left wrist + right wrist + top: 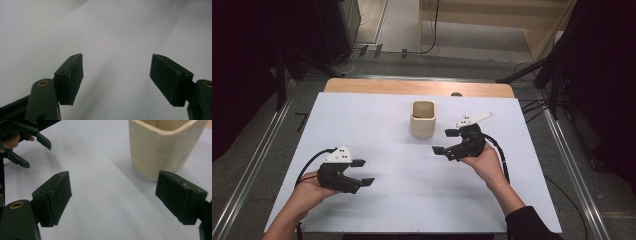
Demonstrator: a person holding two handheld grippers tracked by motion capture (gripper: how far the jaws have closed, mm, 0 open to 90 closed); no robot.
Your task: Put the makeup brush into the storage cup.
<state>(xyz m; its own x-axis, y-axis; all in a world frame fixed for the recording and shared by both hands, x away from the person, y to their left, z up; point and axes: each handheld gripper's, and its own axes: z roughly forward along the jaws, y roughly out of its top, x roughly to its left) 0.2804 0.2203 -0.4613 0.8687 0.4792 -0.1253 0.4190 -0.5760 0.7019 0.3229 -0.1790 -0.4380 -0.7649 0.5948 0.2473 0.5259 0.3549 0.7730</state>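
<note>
Markings: no brand, label or writing could be read on any item; the surfaces were plain

Item 1, cream container (423,118): a squarish, round-cornered, open-topped vessel, upright on the white tabletop (412,200), in the upper middle of the high view. In the right gripper view it stood at the upper right of the frame (163,147), beyond the jaws and apart from them. Its contents could not be made out

Item 2, left gripper (362,171): black body with a grey plate on top, held in the left hand (309,190) at the lower left of the high view, well apart from the container. Jaws released and spread wide, with nothing between them; in the left gripper view (116,77) bare white surface lay between the two black pads. A black cable (309,165) trailed from its rear

Item 3, right gripper (444,141): black body with a grey plate, held in the right hand (484,162) at the right of centre in the high view, just beside the container and not touching it. Jaws released and wide (113,200), gripping nothing. A cable looped behind the wrist

Surroundings: a wooden edge (412,87) showed along the tabletop's far side; metal rails (252,165) ran on either side of it; grey floor, cables and dark stands lay beyond. Nothing stood between the right gripper and the container
</note>
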